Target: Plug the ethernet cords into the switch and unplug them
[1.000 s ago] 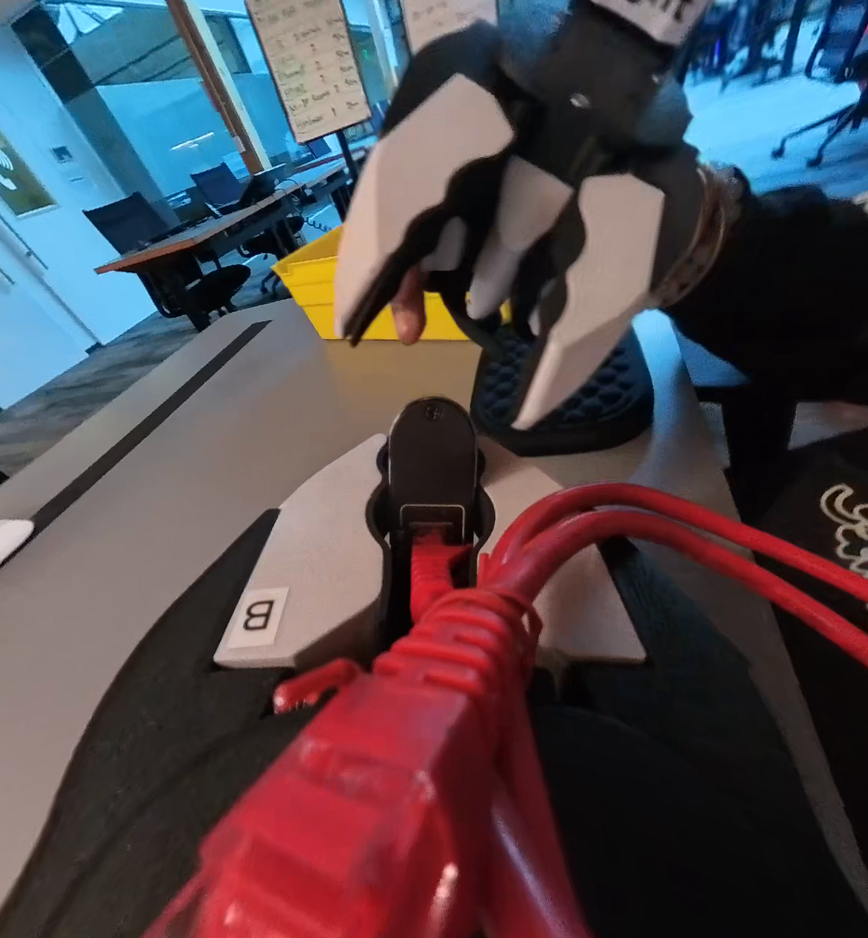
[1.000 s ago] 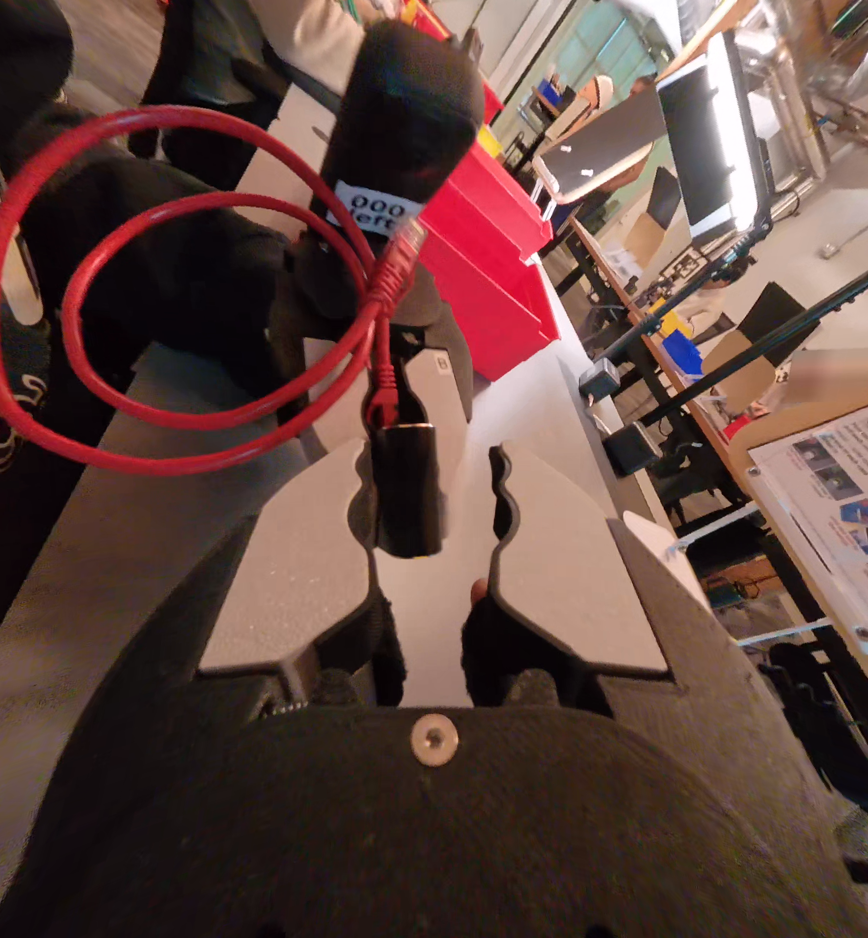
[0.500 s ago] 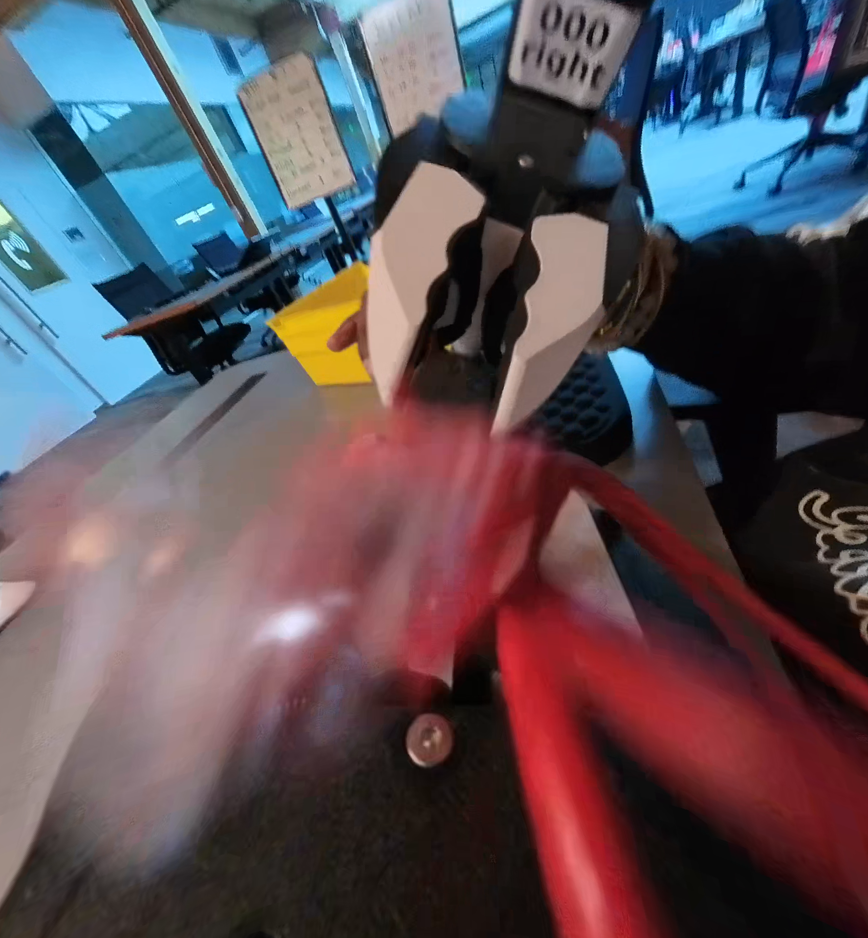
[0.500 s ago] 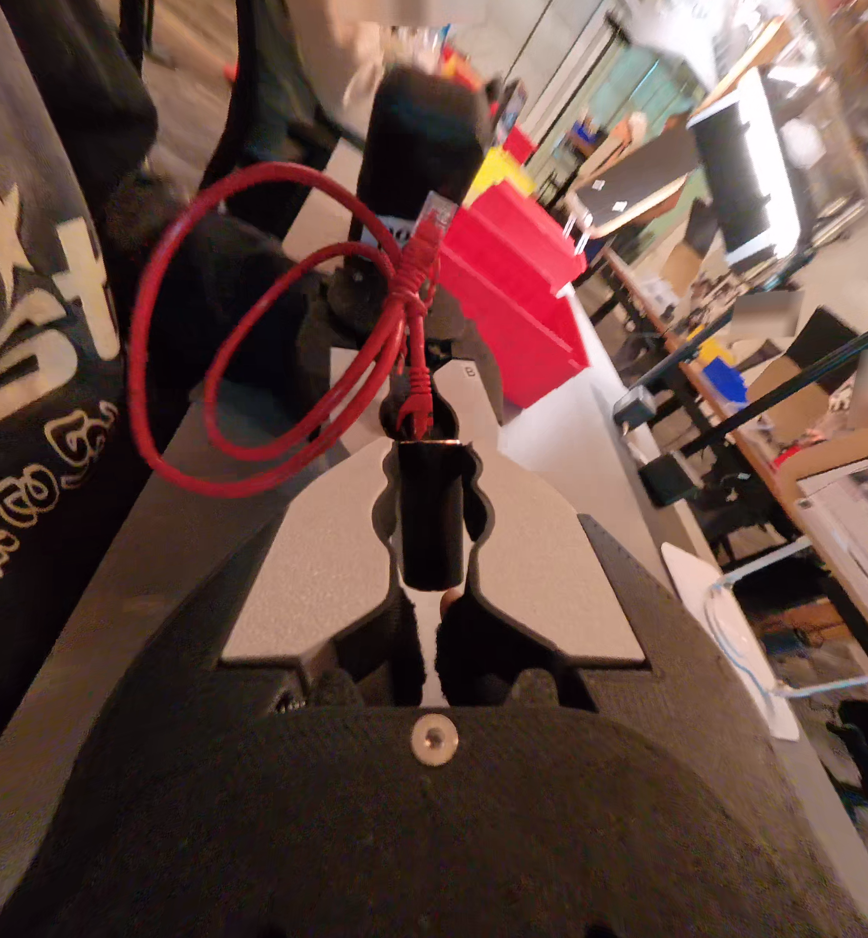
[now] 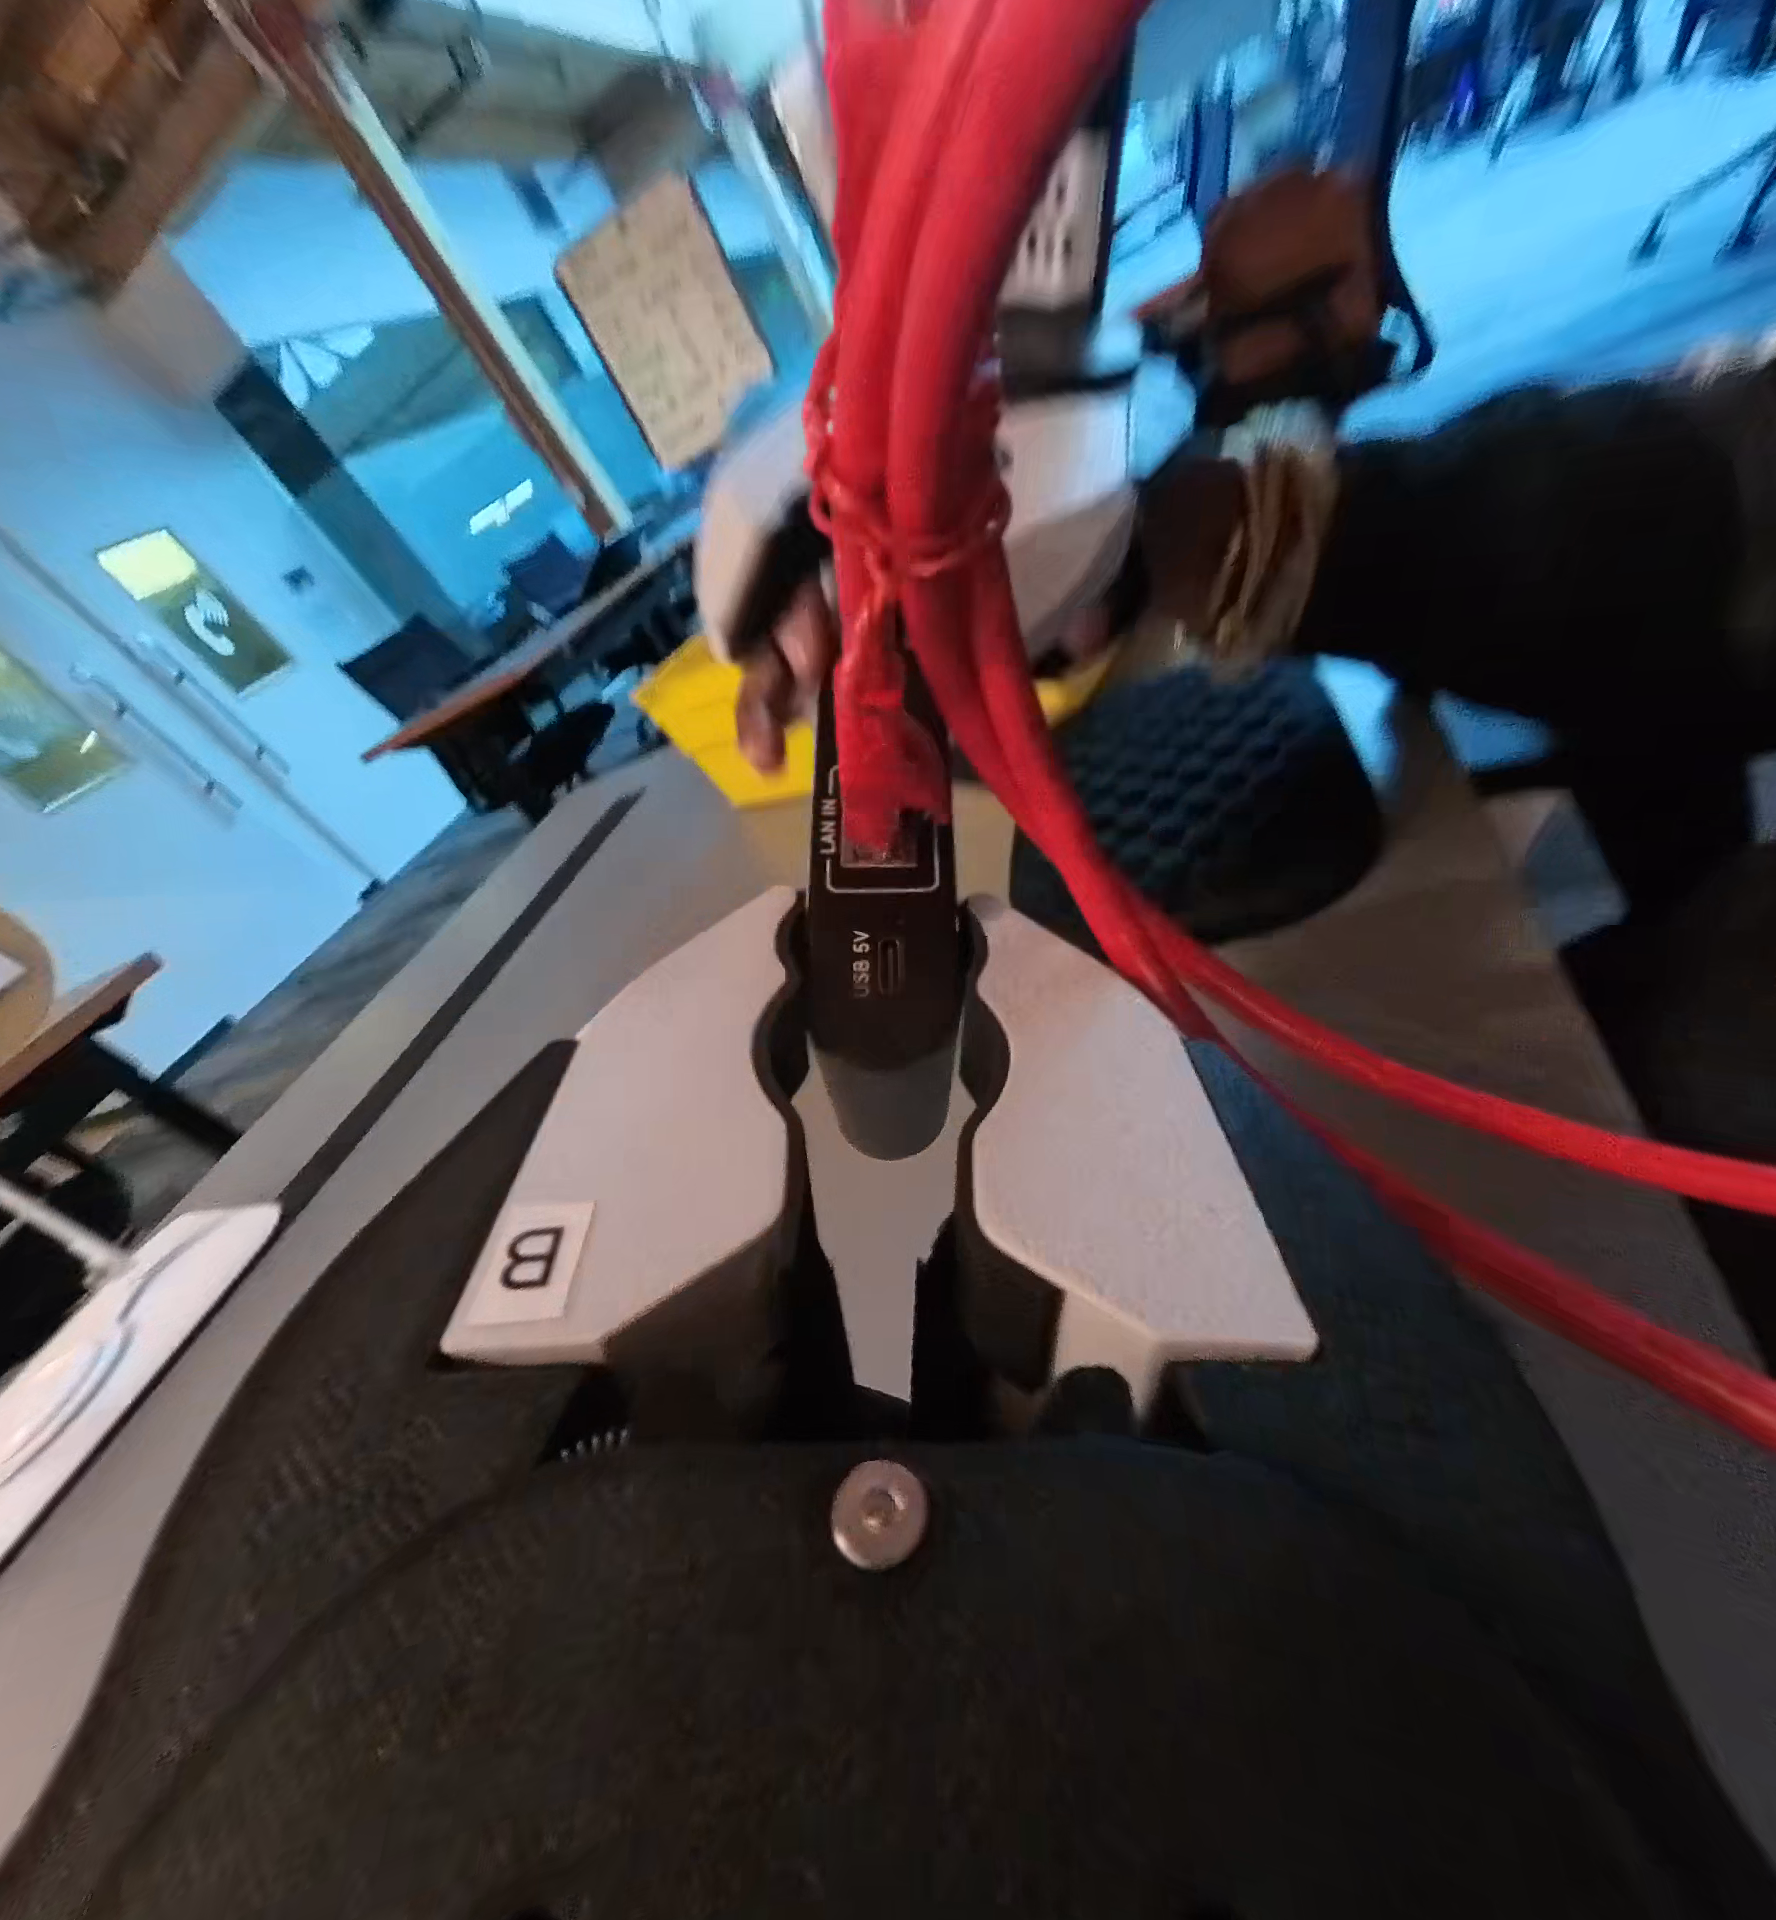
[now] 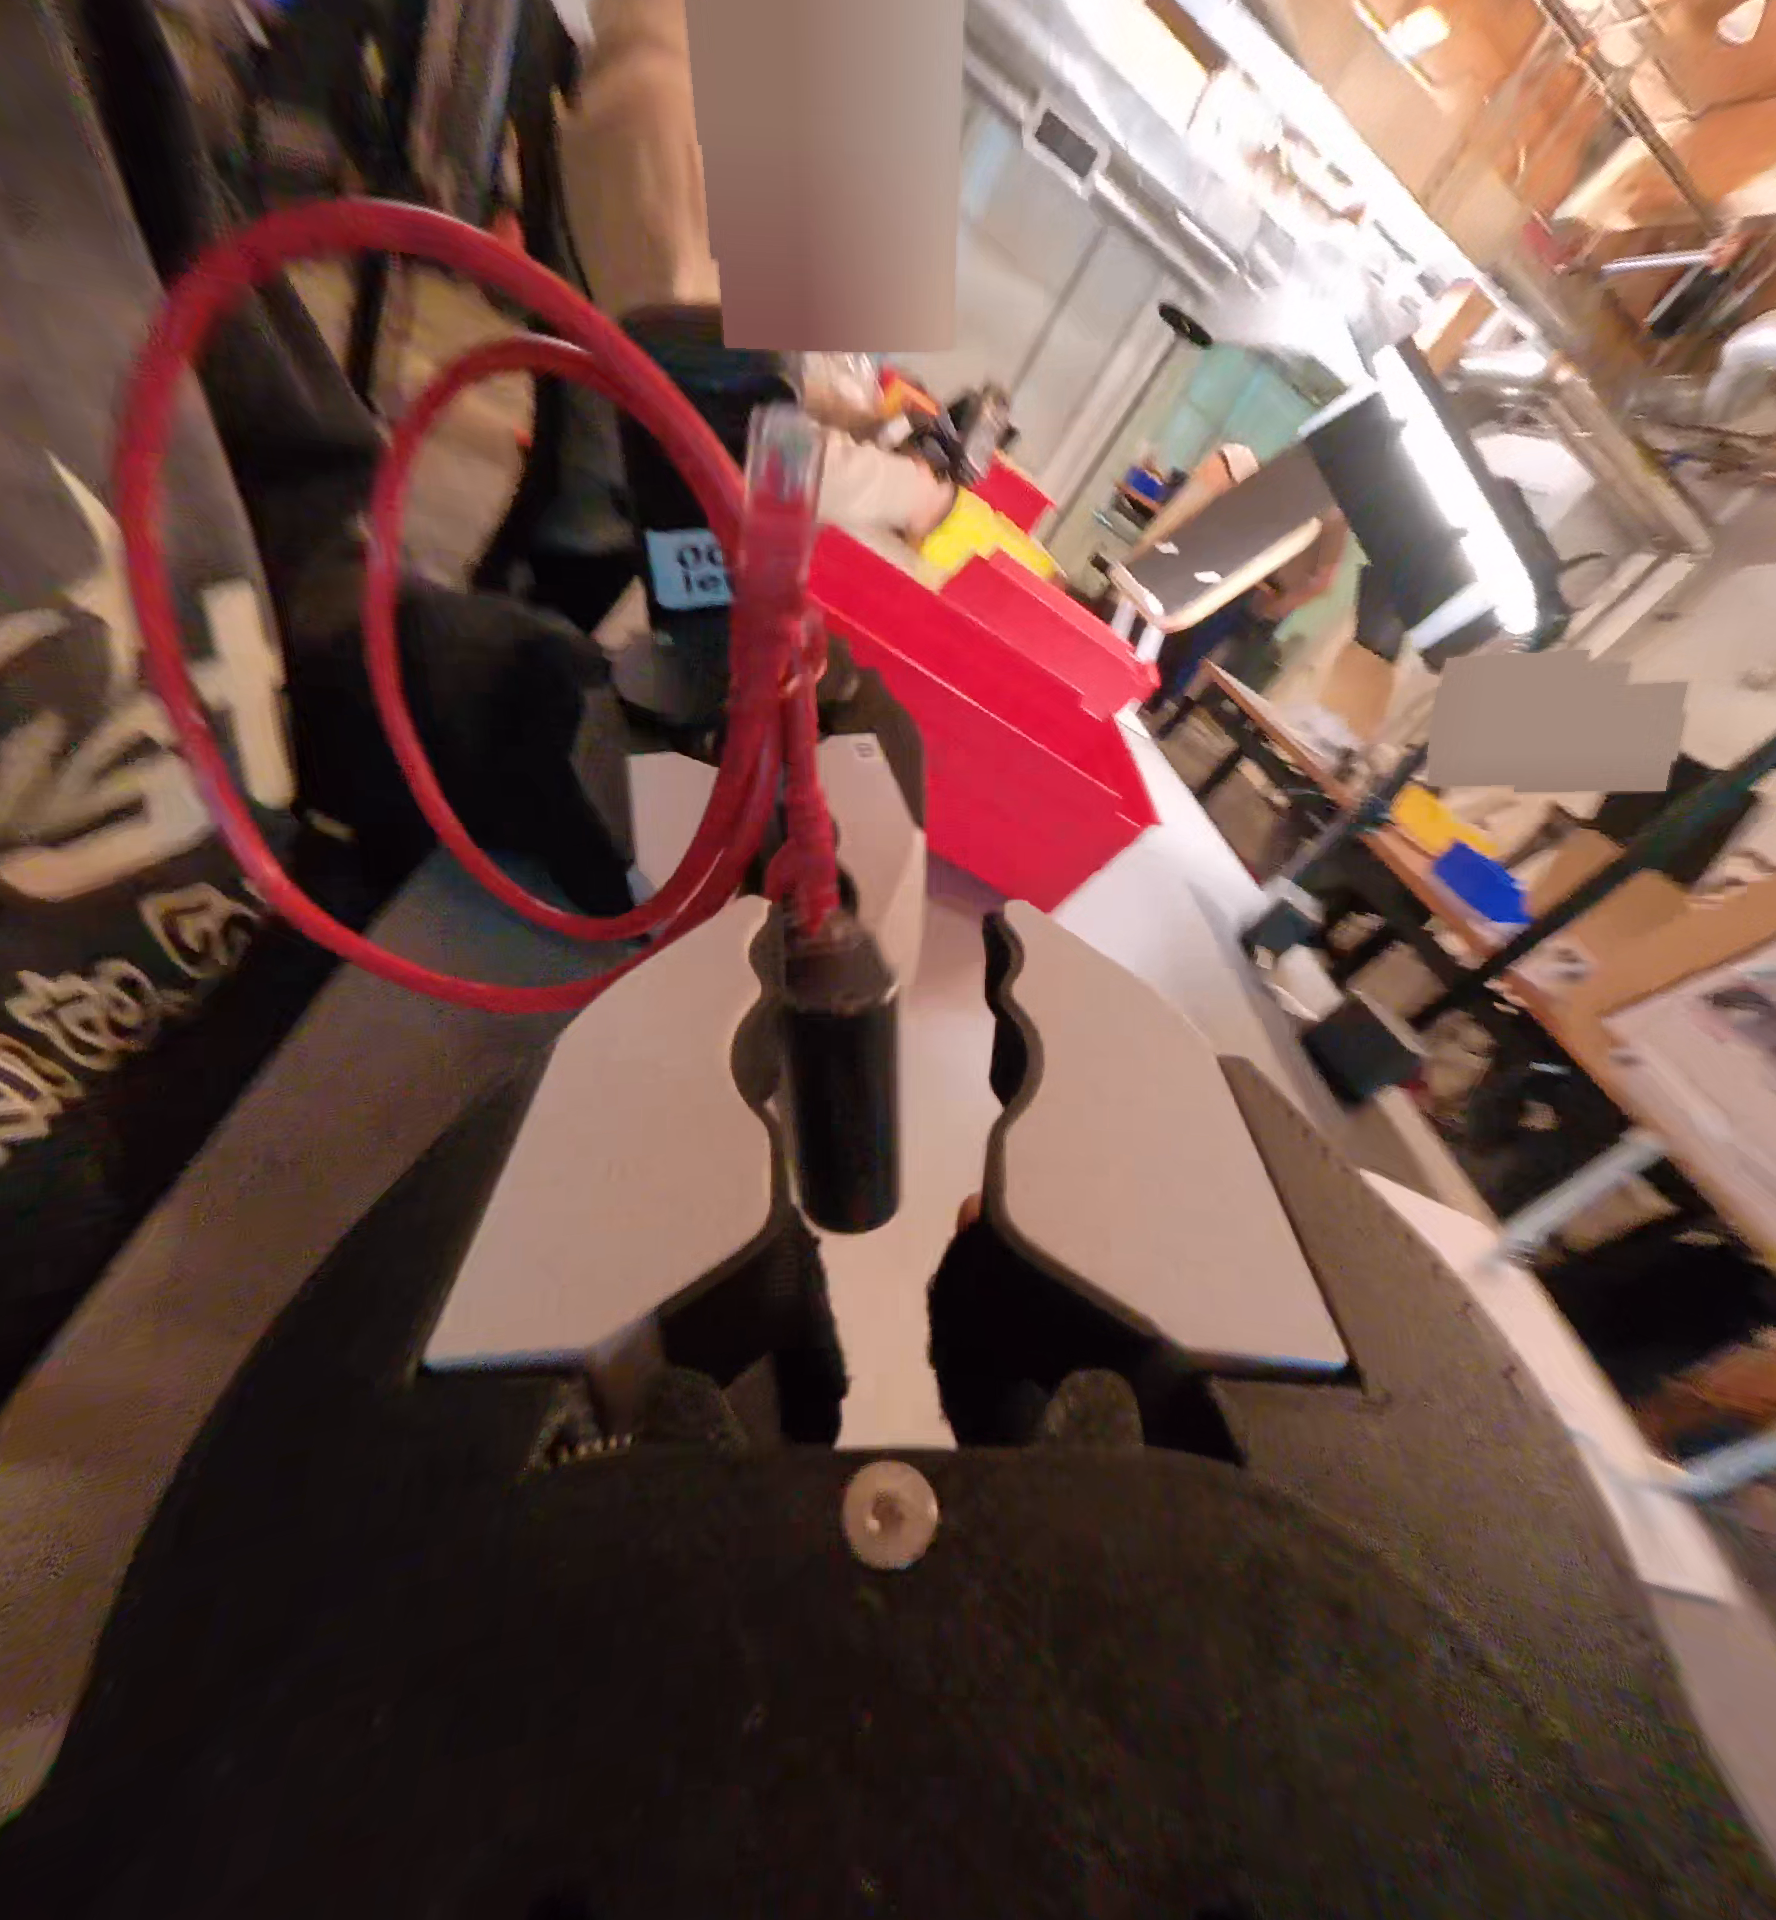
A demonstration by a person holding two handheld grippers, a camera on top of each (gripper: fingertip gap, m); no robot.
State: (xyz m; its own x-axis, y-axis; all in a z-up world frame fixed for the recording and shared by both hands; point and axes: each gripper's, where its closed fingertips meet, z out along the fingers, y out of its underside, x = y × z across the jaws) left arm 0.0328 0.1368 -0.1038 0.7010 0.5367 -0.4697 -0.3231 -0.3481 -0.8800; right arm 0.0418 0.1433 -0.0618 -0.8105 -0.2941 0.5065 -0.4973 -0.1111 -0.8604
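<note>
In the left wrist view my left gripper (image 5: 879,935) is shut on a black switch (image 5: 879,1018), both pads pressed on its sides. A red ethernet cord (image 5: 905,364) is plugged into the switch's port by its plug (image 5: 879,769), and its tied coil rises above. In the right wrist view my right gripper (image 6: 884,925) is open. The switch (image 6: 842,1091) stands between its fingers against the left one, with a clear gap to the right pad. The cord's loops (image 6: 167,582) hang left and its free plug (image 6: 785,457) points up. My left gripper (image 6: 780,831) shows behind the switch.
A grey table (image 5: 448,1039) lies below. On it are a yellow bin (image 5: 697,717), a dark honeycomb pad (image 5: 1216,790) and red bins (image 6: 977,748). A white flat object (image 5: 84,1371) sits at the left edge. A person in dark printed clothing (image 6: 32,831) stands close. Tip to tip, the grippers are about 4 centimetres apart.
My right gripper shut on the switch half a second ago and has opened again. The left gripper kept its hold and swung, so the cord coil now stands above the switch.
</note>
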